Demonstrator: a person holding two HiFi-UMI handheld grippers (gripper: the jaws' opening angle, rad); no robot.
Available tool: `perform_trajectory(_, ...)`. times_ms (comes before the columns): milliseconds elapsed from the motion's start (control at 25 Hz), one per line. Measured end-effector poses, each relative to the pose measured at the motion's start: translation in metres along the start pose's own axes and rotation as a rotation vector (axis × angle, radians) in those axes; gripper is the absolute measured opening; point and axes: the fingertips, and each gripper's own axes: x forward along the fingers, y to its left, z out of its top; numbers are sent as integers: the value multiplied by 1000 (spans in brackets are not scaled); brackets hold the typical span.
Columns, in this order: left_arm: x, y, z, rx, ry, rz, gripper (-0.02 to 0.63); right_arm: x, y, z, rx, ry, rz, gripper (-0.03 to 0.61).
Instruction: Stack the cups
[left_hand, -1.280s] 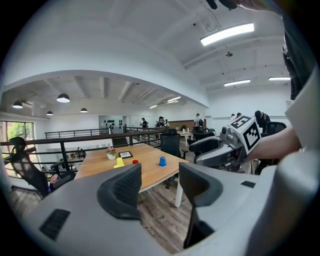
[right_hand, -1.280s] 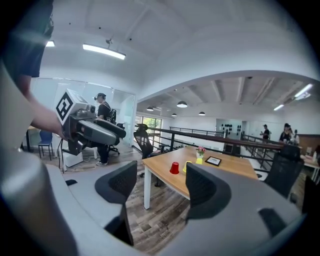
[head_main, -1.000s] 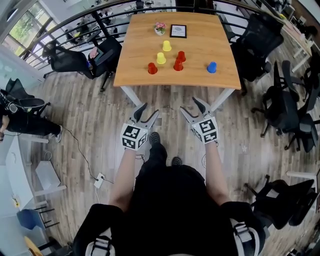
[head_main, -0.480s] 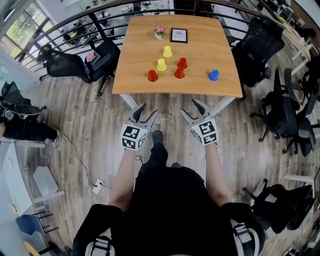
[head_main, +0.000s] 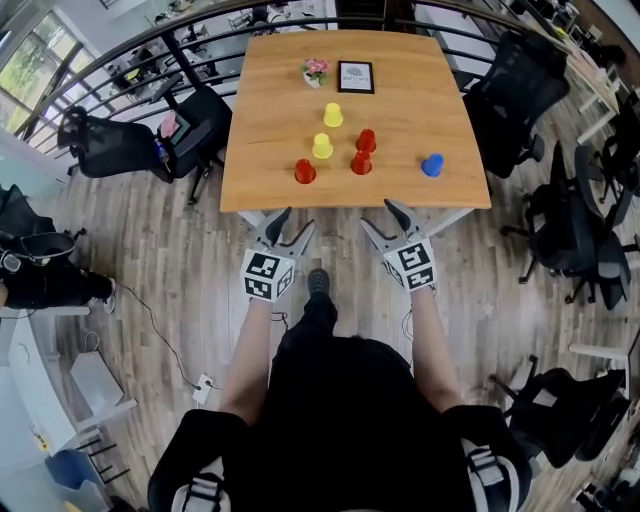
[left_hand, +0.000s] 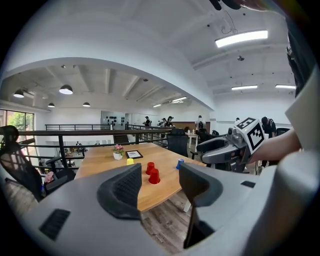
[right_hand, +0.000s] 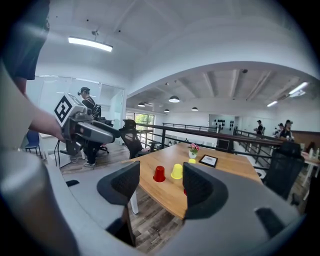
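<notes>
Tongs both gape wide and empty: left tongs (head_main: 297, 220) and right tongs (head_main: 379, 214), over the wood-plank floor (head_main: 180, 250). At twelve o'clock, the smooth wooden table (head_main: 400, 100) carries small tapered plastic cups standing apart: red cups (head_main: 361, 163), yellow cups (head_main: 322, 146), and a blue cup (head_main: 432, 165) at their three o'clock. The table sits nearer than before.

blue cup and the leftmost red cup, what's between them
Another red cup sits between the blue cup and the leftmost red cup; otherwise bare table. The head view shows it.
</notes>
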Motion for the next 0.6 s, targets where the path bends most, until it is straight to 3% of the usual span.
perform_trajectory(600,85,89,-16,-36,89,-75,235,95,-51,-4,47,110,-61,275)
